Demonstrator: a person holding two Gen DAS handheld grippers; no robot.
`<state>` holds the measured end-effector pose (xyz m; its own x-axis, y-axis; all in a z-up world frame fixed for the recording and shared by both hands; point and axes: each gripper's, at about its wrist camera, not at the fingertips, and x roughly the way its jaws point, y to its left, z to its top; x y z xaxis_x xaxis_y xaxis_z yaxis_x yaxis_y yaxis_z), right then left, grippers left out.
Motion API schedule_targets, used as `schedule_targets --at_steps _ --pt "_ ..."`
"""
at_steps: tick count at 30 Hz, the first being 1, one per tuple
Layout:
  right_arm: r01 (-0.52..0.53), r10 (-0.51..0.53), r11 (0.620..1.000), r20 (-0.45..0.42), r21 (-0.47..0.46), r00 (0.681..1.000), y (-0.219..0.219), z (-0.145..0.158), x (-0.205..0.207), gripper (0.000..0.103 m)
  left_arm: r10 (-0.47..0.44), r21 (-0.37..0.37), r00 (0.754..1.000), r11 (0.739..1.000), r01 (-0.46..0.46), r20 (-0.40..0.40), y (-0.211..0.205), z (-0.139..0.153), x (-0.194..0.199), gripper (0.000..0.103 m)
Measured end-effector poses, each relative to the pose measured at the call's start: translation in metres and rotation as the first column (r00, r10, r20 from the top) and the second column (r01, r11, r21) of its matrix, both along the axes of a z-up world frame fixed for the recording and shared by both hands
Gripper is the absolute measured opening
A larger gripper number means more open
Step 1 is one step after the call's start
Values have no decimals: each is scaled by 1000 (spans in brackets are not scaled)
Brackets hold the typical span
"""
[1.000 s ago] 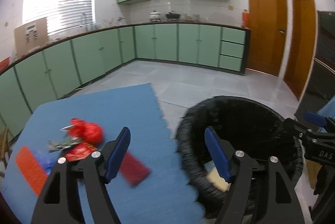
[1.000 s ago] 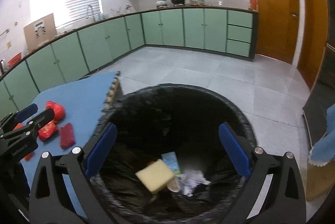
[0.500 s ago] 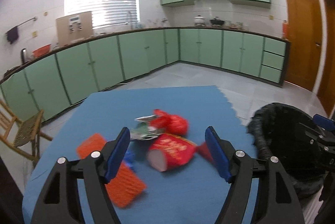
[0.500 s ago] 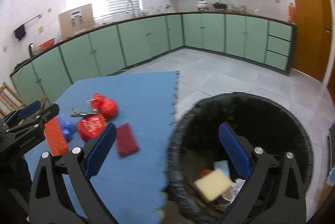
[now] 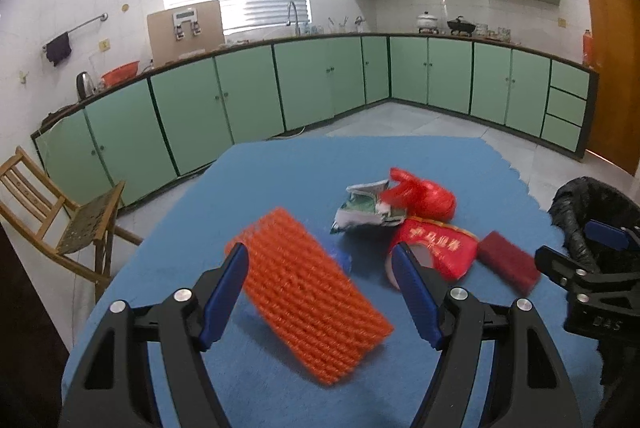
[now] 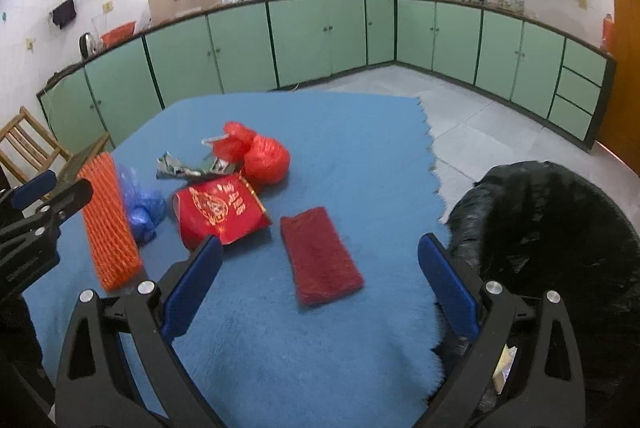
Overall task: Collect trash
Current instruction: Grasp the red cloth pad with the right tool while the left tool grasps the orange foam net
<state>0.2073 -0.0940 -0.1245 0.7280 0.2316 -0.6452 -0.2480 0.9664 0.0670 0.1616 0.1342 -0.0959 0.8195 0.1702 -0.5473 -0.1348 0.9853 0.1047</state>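
Observation:
Trash lies on a blue mat (image 5: 304,172) (image 6: 360,148). An orange foam net (image 5: 308,300) (image 6: 107,224) lies between the open jaws of my left gripper (image 5: 320,268), untouched by the pads. Beyond it are a blue bag (image 6: 142,208), a crumpled wrapper (image 5: 360,210), a red plastic bag (image 5: 428,198) (image 6: 260,156) and a red printed packet (image 5: 440,252) (image 6: 220,208). A dark red pad (image 5: 506,268) (image 6: 320,256) lies just ahead of my open right gripper (image 6: 320,268). The black-lined bin (image 6: 560,248) (image 5: 588,204) stands at the mat's right edge.
A wooden chair (image 5: 60,212) stands left of the mat. Green cabinets (image 5: 320,84) line the far walls, with tiled floor (image 6: 480,116) between them and the mat. An orange door (image 5: 612,68) is at the right.
Both grippers have swung left, away from the bin and over the mat. The orange net now sits between my left jaws, and the dark red pad lies before the right gripper. Jaws stayed open.

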Motion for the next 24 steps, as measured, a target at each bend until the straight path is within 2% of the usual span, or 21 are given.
schedule_targets --at_steps 7,9,11,15,19,21,24 --pt "2 -4 999 -74 -37 997 8 -24 24 91 3 -11 999 1000 -4 -44 2 -18 6 73" --pt "3 -6 999 -105 -35 994 8 -31 30 83 0 -13 999 1000 -1 -54 0 -22 7 73" --pt "10 -15 999 -138 -36 990 7 -38 36 82 -2 -16 998 1000 1 -62 -1 -24 8 73" --pt "9 -17 999 -190 -41 982 7 -48 42 72 0 -29 997 1000 -2 -77 -1 -27 11 73" --pt "10 -28 996 -194 -92 981 13 -50 40 65 -1 -34 996 999 -2 -84 1 -29 12 73" --pt "7 -25 995 -188 -99 982 15 -49 39 51 -4 -37 996 999 0 -88 -1 -29 12 73" --pt "4 -22 995 -183 -98 983 17 -48 38 49 -4 -38 996 999 1 -89 -2 -29 12 73"
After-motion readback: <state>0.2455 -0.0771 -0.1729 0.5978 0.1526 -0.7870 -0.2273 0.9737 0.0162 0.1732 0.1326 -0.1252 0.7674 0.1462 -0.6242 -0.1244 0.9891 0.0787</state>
